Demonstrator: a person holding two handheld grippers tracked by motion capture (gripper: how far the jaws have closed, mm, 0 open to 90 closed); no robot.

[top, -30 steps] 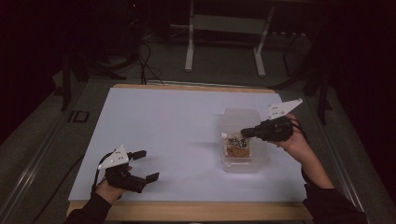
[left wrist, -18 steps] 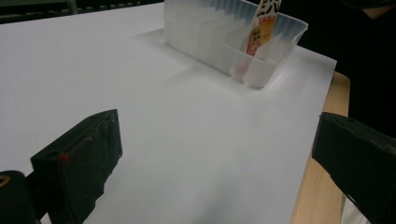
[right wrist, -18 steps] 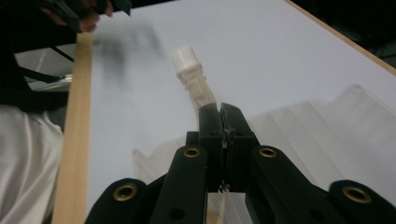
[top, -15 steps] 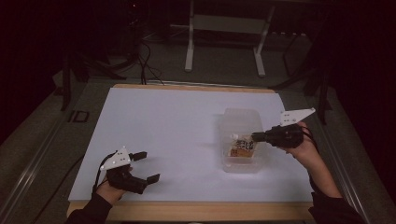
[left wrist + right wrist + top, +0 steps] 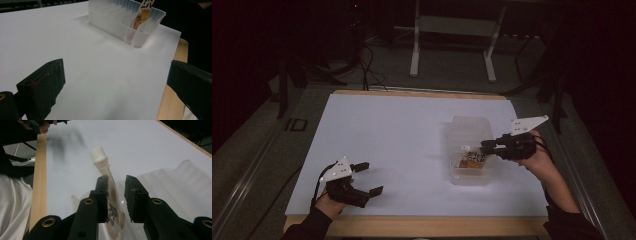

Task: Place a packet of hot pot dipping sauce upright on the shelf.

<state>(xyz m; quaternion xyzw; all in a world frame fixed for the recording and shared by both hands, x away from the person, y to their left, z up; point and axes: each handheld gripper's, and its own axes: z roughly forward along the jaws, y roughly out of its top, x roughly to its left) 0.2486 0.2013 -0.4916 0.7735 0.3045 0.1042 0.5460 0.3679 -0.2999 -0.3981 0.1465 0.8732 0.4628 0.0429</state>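
Over the bin at the bench's right side, the right claw (image 5: 486, 147) has a pouch between its jaws.

Its jaws have just been opening: in the right gripper view a gap shows on the right side of the pouch (image 5: 110, 192), which leans against the left pad, so the grip is loose. That pouch, with a white screw cap and brown print, stands tilted in the near end of the clear ribbed bin (image 5: 472, 127). Across the white sheet (image 5: 392, 135), the left claw (image 5: 369, 178) rests wide open near the front left edge, nothing between its 2 jaws. Between both claws lies bare sheet. Beyond the bench (image 5: 412, 226) stands a metal frame (image 5: 452, 30) with cables on a dark floor.
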